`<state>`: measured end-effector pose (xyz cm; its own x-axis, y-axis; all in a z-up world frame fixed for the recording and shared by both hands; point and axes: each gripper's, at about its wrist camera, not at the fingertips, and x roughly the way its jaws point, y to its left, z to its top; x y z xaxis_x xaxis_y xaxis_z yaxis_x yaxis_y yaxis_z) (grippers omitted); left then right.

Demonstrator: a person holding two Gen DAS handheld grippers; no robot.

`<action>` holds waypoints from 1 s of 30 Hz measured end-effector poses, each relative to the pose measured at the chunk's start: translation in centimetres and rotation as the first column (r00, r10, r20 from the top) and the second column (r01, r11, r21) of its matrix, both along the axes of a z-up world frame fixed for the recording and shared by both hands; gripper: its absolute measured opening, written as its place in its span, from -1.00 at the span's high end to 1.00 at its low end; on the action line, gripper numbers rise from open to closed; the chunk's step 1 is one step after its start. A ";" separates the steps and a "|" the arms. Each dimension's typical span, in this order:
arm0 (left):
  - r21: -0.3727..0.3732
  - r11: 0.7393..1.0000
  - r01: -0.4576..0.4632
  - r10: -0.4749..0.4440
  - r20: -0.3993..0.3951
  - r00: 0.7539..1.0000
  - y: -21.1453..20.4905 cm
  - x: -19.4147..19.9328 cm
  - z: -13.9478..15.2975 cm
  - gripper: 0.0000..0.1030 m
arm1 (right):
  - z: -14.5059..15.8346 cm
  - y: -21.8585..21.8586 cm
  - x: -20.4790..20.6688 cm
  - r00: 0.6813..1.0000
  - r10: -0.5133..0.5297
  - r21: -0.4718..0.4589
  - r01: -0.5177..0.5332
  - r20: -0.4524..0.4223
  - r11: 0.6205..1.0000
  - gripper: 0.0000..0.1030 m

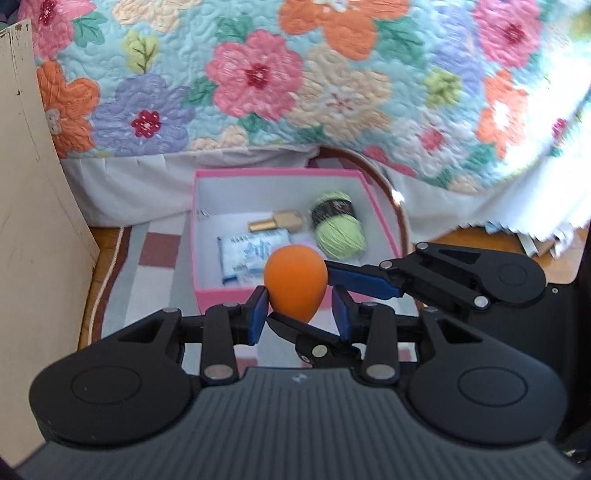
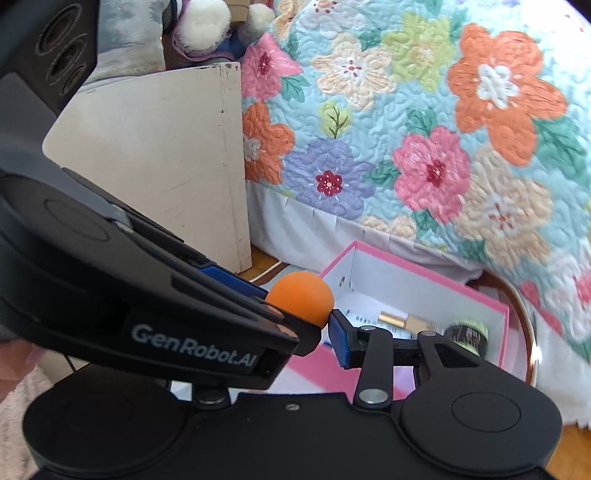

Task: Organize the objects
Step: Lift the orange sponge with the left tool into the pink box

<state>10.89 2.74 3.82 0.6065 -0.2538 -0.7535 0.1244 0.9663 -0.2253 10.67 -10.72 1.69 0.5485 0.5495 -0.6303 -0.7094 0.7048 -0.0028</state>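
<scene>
Nearest: left claw (image 1: 300, 308), blue pads (image 1: 258, 312) set on either side of the narrow lower end of an orange egg-shaped sponge (image 1: 295, 282); the left pad touches it, the right pad sits just beside it, so this reads as a pinch.

Right claw (image 1: 314, 295) comes in from the right and crosses under the left one. One finger (image 1: 360, 278) lies against the sponge's right side, the other passes below its tip (both claws appear to pinch the same sponge). In the right wrist view the left claw's body covers most of the contact, so full pad pressure cannot be told there.

The sponge is held in the air, at the near edge of a pink box (image 1: 364, 192) with a white inside.

In the box: a white-and-blue packet (image 1: 243, 258) near left, a gold bottle (image 1: 277, 221) behind it, a ball of green yarn (image 1: 338, 229) at right.

The box stands on a checked rug (image 1: 155, 254). At left, a cream cabinet panel (image 1: 33, 206).

Farthest: a bed with a floral quilt (image 1: 295, 74), white skirt (image 1: 122, 188) below. Plush toys (image 2: 199, 26) at far left, blurred.
</scene>
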 end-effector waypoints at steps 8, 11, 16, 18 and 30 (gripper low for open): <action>-0.035 0.995 -0.089 0.085 -0.087 0.993 1.4 8.3 -5.6 0.30 | -4.0 2.5 8.4 0.987 -0.029 0.000 0.030 -0.156 1.000 0.10; -0.040 0.987 -0.153 0.147 -0.132 0.980 1.7 10.2 -8.2 0.30 | -6.7 2.9 10.8 0.968 -0.056 0.013 0.061 -0.245 0.998 0.10; -0.053 0.977 -0.208 0.196 -0.173 0.965 1.4 11.8 -11.6 0.31 | -10.3 2.5 12.6 0.945 -0.092 0.026 0.105 -0.315 0.994 0.10; -0.057 0.976 -0.210 0.196 -0.187 0.963 1.4 12.1 -12.4 0.31 | -11.1 2.2 13.0 0.938 -0.087 0.030 0.103 -0.335 0.994 0.10; -0.080 0.978 -0.193 0.175 -0.185 0.967 2.1 12.6 -13.2 0.32 | -12.4 0.6 13.9 0.930 -0.094 0.059 0.123 -0.355 0.991 -0.25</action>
